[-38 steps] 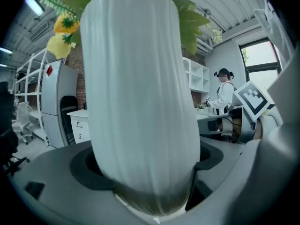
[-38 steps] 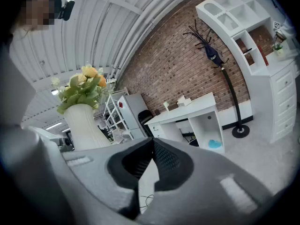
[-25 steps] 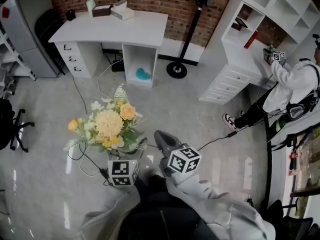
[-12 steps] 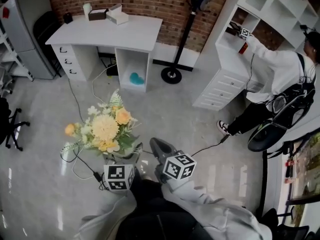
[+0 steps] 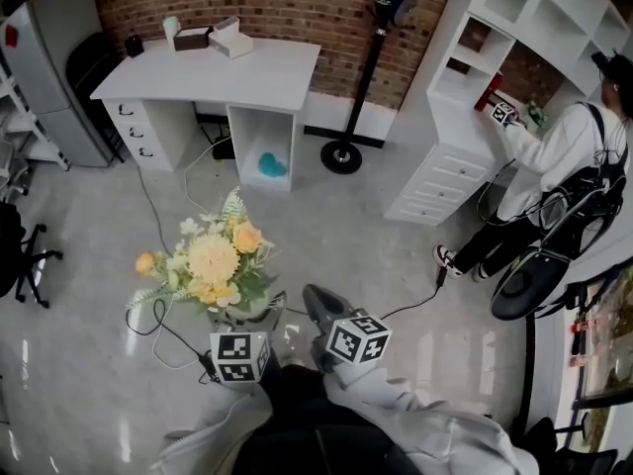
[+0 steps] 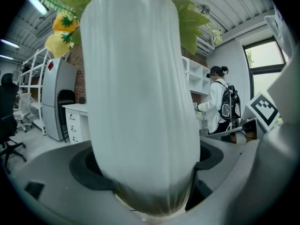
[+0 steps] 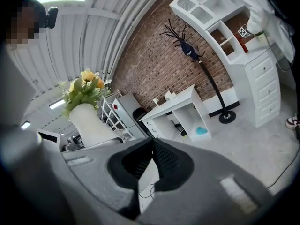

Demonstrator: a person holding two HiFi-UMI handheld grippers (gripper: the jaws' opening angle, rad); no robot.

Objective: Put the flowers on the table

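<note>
Carrying looks to be the step in hand: at lower centre-left of the head view the left gripper [image 5: 242, 334] has its jaws clamped on the white vase [image 6: 140, 102] of yellow flowers [image 5: 210, 260], held above the floor, while just right of it the right gripper [image 5: 315, 300] has its jaws pressed together on nothing. Next the vase must travel upright to the white desk [image 5: 247, 72] at upper left and go down clear of the boxes [image 5: 213, 38] there. The grey floor [image 5: 79, 364] is glossy with a cable [image 5: 158, 315] across it, a brick wall [image 5: 297, 3] runs along the top, and at far right another person [image 5: 554, 156] works at white shelving [image 5: 465, 97].
</note>
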